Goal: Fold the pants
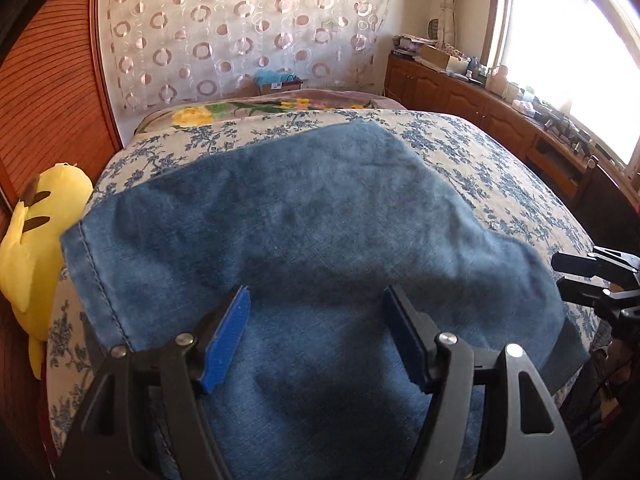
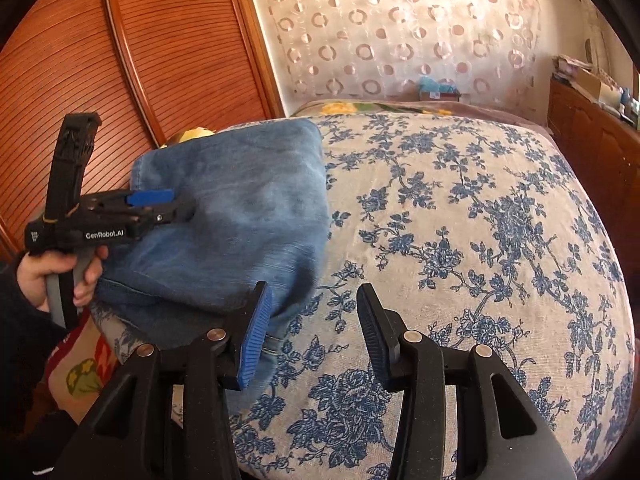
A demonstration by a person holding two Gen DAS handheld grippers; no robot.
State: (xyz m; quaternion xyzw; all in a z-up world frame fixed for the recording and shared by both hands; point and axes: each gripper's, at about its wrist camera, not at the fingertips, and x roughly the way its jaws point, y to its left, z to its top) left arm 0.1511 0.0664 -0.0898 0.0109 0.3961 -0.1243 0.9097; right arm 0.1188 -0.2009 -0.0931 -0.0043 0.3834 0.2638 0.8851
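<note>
Blue denim pants (image 1: 312,232) lie folded on the bed, filling most of the left wrist view; they also show at the left of the right wrist view (image 2: 240,216). My left gripper (image 1: 316,300) is open and empty, hovering just over the near part of the pants. It also shows from the side in the right wrist view (image 2: 176,204), above the denim. My right gripper (image 2: 314,300) is open and empty, over the bedspread just right of the pants' near edge. It also shows at the right edge of the left wrist view (image 1: 560,270).
The bed has a cream bedspread with blue flowers (image 2: 460,220). A yellow plush toy (image 1: 36,240) lies at the bed's left edge. A ribbed wooden wardrobe (image 2: 160,52) stands at the left. A wooden cabinet with clutter (image 1: 500,96) runs under the window at the right.
</note>
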